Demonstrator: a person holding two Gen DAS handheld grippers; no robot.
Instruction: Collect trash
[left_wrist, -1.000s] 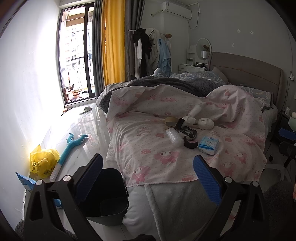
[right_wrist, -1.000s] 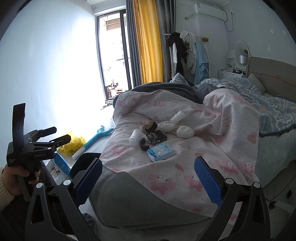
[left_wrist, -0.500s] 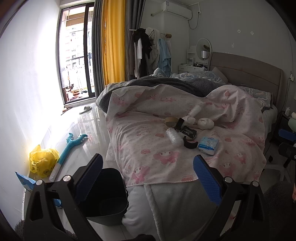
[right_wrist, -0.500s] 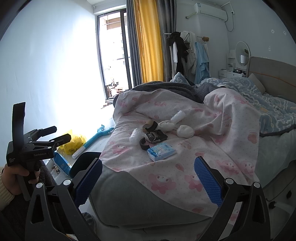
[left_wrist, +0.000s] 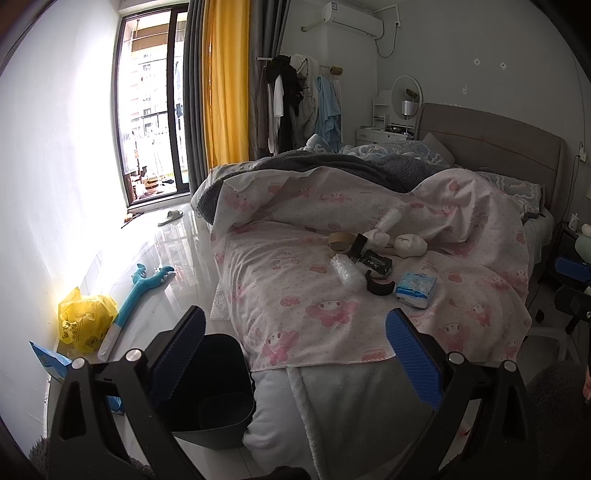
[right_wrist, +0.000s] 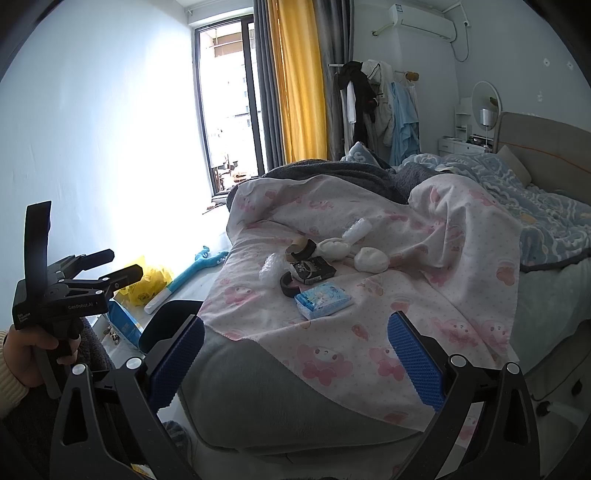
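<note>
left tool (left_wrist: 293, 338): spread wide, pinching nothing; held off the near end of the bed, aimed along it
right tool (right_wrist: 295, 341): spread wide, nothing between the pads; also short of the bed's near edge, likely a ready pose before the first pick
left tool seen from right view (right_wrist: 79, 275): held in a hand (right_wrist: 22, 356) at far left, beside the bed, fingers apart
trash bin (left_wrist: 218, 384): dark, open top, on the floor just left of the bed's near corner; probably parked there so drops are short
trash cluster: mid-bed on the pink blanket (left_wrist: 321, 295), well beyond both tools
tissue pack (right_wrist: 324, 299): nearest item, blue-white, lying flat
black tape ring (right_wrist: 290, 284): just left of the tissue pack, touching or nearly so
black box (right_wrist: 312, 271): behind the ring
bubble wrap (left_wrist: 345, 269): left side of the cluster
tan tape roll (left_wrist: 340, 240): far side, next to white wads (left_wrist: 408, 245)
white roll (right_wrist: 356, 229): farthest, on a blanket fold
open room: bare blanket between the near edge and the cluster, clear approach from the front
edges: blanket hem hangs over the near end; bin rim close under it, could snag
floor left: yellow bag (left_wrist: 83, 321) and blue toy (left_wrist: 142, 290) by the wall, maybe trash too, cannot tell
</note>
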